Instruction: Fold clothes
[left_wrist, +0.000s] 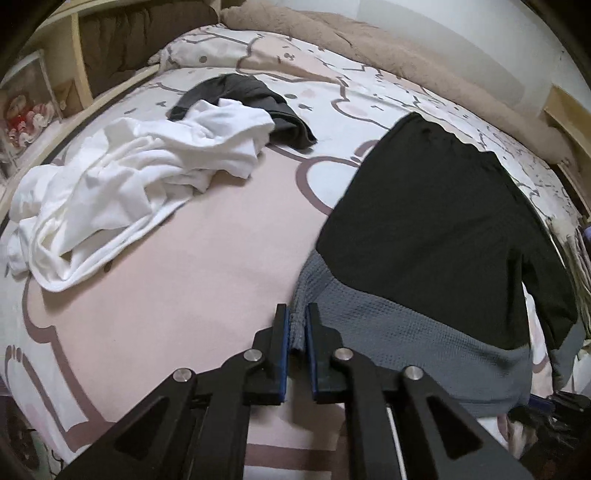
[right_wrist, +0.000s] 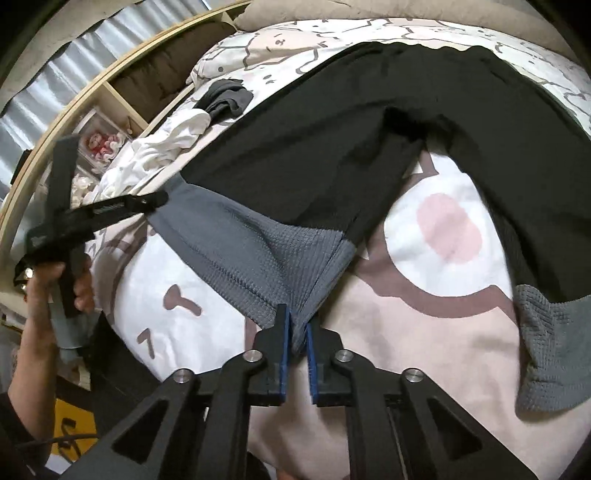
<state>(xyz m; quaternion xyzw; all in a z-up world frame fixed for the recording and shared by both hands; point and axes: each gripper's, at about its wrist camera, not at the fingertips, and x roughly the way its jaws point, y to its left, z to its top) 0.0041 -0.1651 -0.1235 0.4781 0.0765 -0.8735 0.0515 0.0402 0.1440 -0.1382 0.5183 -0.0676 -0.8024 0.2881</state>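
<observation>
A black garment with a grey waffle-knit hem lies spread on the bed; it also shows in the right wrist view. My left gripper is shut on the left corner of the grey hem. My right gripper is shut on the other corner of the hem. The left gripper also shows from the side in the right wrist view, held by a hand. One sleeve with a grey cuff hangs to the right.
A crumpled white garment and a dark grey garment lie on the far left of the patterned bedsheet. A beige blanket lies along the far edge. A wooden shelf stands at the left.
</observation>
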